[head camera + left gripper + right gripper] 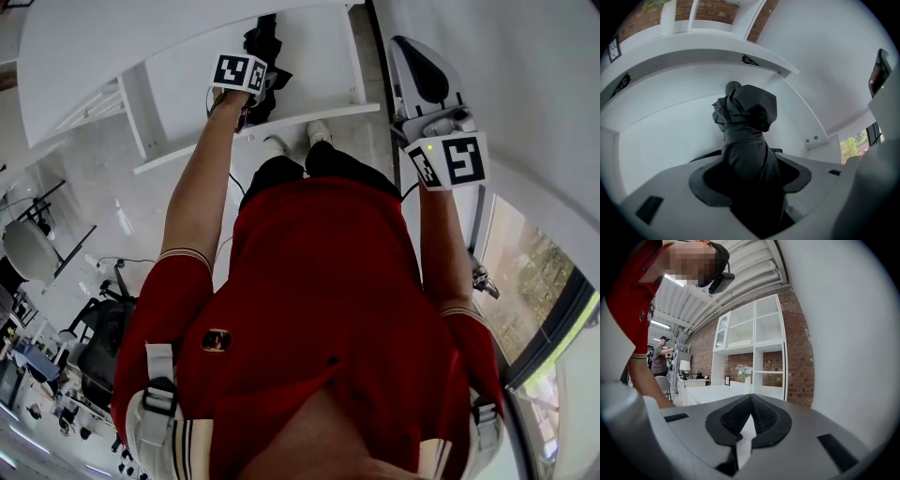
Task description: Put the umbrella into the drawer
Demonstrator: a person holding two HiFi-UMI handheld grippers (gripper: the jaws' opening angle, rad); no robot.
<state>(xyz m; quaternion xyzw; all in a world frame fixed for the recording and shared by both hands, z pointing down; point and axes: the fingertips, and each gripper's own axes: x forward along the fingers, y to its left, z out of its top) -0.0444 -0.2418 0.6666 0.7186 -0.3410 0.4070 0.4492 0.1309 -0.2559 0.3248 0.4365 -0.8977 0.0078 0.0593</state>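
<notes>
Left claw (749, 161) around umbrella (747, 112), within drawer (665, 136)

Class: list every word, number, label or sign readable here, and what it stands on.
No text reads clearly anywhere.
Left marker cube, right marker cube: square patterns, no letters.
Black stickers on drawer: too small.
Shirt emblem: too blurred.

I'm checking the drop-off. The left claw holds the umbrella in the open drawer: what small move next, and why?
Probably open the left claw and let go: the umbrella reaches down between the walls of the drawer, so it should drop inside.
</notes>
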